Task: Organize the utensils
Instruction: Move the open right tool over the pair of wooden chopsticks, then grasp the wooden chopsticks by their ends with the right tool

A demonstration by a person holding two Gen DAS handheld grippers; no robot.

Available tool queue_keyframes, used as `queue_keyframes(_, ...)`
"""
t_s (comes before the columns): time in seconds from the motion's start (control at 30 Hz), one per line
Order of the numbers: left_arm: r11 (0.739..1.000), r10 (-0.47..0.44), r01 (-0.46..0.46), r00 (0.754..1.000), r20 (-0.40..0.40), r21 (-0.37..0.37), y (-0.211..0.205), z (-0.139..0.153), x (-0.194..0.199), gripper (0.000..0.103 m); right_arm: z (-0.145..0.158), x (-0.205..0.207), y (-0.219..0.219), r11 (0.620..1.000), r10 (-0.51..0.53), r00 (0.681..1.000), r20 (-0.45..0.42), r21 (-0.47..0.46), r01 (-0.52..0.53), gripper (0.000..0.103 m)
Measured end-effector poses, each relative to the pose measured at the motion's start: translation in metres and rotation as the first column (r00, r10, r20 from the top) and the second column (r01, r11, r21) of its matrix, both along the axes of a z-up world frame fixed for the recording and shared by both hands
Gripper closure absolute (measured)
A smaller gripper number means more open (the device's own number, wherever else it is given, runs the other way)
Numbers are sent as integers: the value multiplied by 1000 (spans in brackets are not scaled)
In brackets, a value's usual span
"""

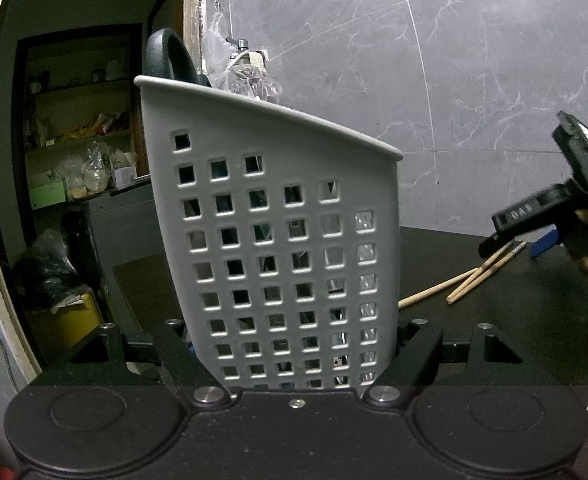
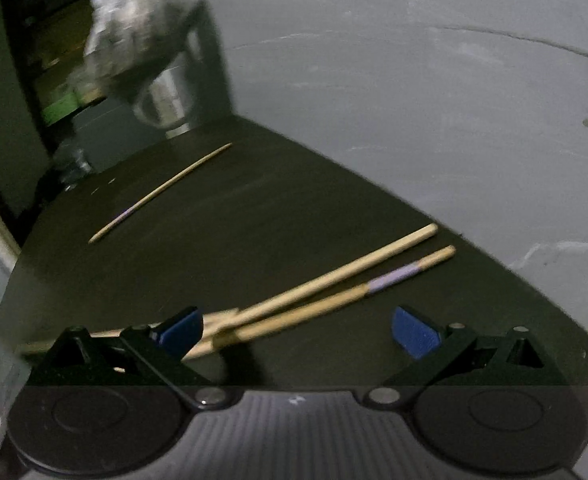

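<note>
My left gripper (image 1: 294, 344) is shut on a grey perforated utensil holder (image 1: 277, 220) and holds it tilted, with utensils dimly visible through its holes. My right gripper (image 2: 298, 330) is open and empty, low over two wooden chopsticks (image 2: 318, 300) that lie side by side on the dark table (image 2: 253, 216); one has a purple band. A third chopstick (image 2: 161, 192) lies apart, farther left. In the left wrist view the right gripper (image 1: 542, 232) hovers above the chopsticks (image 1: 462, 280) to the right of the holder.
A grey marble-tiled wall (image 1: 414, 60) stands behind the table. A doorway on the left opens to cluttered shelves (image 1: 81, 152). A metal cup (image 2: 165, 100) and a plastic bag (image 2: 133, 24) are at the table's far left corner.
</note>
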State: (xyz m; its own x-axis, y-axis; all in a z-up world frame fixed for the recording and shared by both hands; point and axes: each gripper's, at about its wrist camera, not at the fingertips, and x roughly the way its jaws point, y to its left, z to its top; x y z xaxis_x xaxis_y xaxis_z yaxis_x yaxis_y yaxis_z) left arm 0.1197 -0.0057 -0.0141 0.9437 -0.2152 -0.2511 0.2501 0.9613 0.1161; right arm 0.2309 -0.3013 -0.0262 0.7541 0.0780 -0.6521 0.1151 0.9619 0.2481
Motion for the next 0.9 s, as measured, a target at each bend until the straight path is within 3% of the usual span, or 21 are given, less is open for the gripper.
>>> queue_keyframes(0.1, 1000, 0, 0, 1000, 0, 0, 0, 0, 0, 25, -1, 15, -14, 998, -66, 998, -20, 8, 66, 2)
queue_keyframes(0.17, 1000, 0, 0, 1000, 0, -1, 0, -1, 0, 25, -3, 23, -18, 996, -84, 996, -20, -6, 84, 8)
queue_keyframes(0.4, 1000, 1, -1, 1000, 0, 2, 1, -1, 0, 25, -7, 41, -3, 990, -67, 998, -12, -128, 65, 24)
queue_keyframes(0.5, 1000, 0, 0, 1000, -2, 0, 2, 0, 0, 25, -7, 43, 8, 984, -45, 999, 2, -173, 45, 41)
queue_keyframes(0.67, 1000, -1, 1, 1000, -3, -1, 2, 0, -1, 25, -2, 37, 5, 985, -26, 1000, 12, -171, 28, 68)
queue_keyframes(0.9, 1000, -1, 1, 1000, -4, -2, 2, 0, 0, 25, -2, 25, -10, 993, -14, 1000, 3, -117, 14, 84)
